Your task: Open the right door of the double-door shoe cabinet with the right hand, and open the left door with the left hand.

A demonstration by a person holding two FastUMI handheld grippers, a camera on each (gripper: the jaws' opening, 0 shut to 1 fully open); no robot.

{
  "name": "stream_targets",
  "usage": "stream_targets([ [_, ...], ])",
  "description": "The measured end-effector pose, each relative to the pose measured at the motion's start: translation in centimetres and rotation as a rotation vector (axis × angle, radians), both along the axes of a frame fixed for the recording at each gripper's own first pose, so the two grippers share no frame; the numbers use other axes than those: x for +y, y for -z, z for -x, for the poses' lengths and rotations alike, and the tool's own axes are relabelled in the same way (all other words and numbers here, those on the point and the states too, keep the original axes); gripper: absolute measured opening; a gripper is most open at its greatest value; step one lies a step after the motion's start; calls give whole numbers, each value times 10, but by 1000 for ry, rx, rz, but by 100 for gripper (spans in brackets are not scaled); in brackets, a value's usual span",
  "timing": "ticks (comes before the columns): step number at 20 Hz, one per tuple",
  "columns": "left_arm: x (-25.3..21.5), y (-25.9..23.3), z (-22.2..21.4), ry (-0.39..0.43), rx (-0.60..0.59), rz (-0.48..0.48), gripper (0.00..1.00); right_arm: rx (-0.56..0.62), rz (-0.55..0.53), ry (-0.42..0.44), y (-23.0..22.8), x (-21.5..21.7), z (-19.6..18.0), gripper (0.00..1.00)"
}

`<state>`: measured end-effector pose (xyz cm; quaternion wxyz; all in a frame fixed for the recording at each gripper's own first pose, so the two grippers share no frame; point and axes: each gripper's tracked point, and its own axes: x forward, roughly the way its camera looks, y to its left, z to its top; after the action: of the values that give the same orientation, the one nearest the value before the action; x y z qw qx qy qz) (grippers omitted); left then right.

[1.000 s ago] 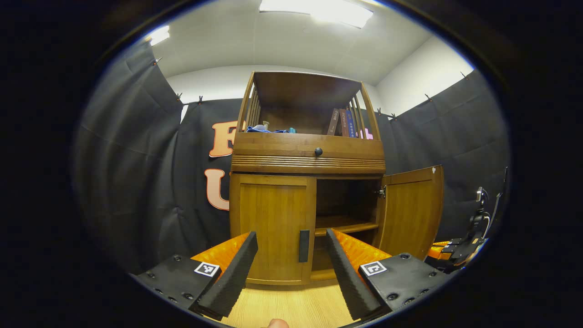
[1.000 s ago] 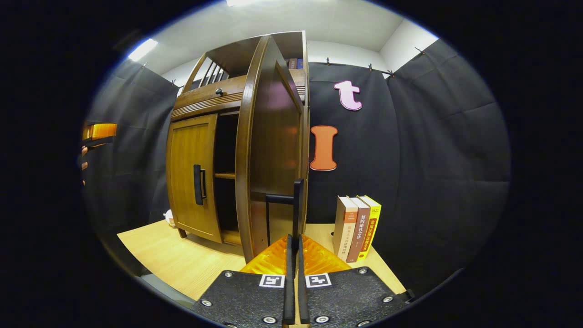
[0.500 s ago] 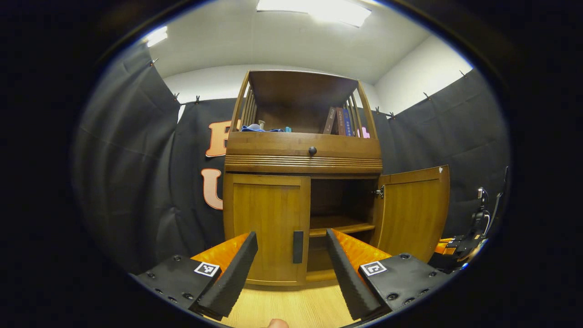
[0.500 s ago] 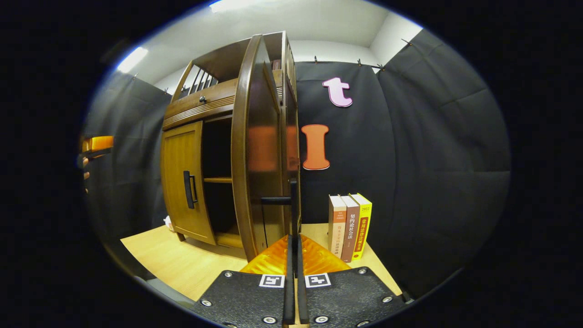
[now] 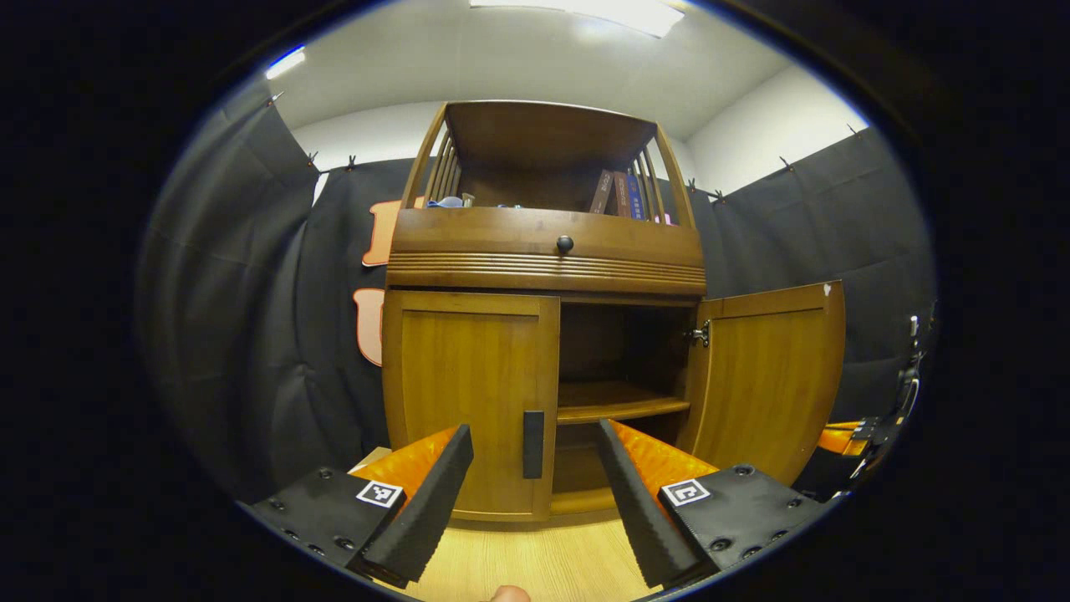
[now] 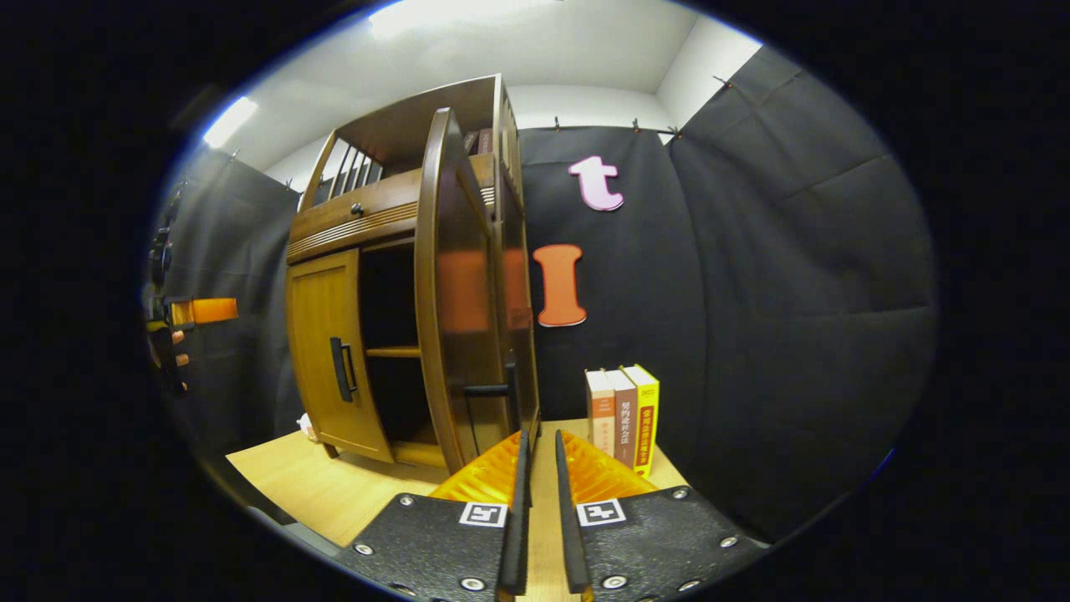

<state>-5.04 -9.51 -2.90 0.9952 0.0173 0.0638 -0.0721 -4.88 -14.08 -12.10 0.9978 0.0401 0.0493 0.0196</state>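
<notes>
Wooden shoe cabinet point(image 5: 543, 276) dead ahead: right door point(image 5: 773, 376) swung wide, left door point(image 5: 468, 401) closed. Left gripper point(image 5: 535, 477) spread wide, facing that door's handle point(image 5: 533, 432). Right gripper point(image 6: 539, 510) parted slightly, gripping nothing, just short of the right handle point(image 6: 510, 389).

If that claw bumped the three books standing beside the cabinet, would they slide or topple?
Probably topple. The three books stand upright on the wooden tabletop with nothing bracing their outer side, so a high push would likely tip them. They look thick and stiff, so they would probably fall flat rather than bend.
</notes>
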Motion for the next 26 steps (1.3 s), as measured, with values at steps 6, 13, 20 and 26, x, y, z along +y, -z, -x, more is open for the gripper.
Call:
stream_targets([
  [6,-4,7,-10,13,1,-1,97,-34,103,92,-19,-25,11,69],
  [13,-1,19,-21,8,12,-17,94,-16,48,141,-17,-41,9,98],
  [20,4,39,-16,-26,98,-16,94,-20,10,207,-21,-66,12,87],
  [26,7,44,-13,-21,128,-35,92,-6,-18,209,-17,-66,9,92],
])
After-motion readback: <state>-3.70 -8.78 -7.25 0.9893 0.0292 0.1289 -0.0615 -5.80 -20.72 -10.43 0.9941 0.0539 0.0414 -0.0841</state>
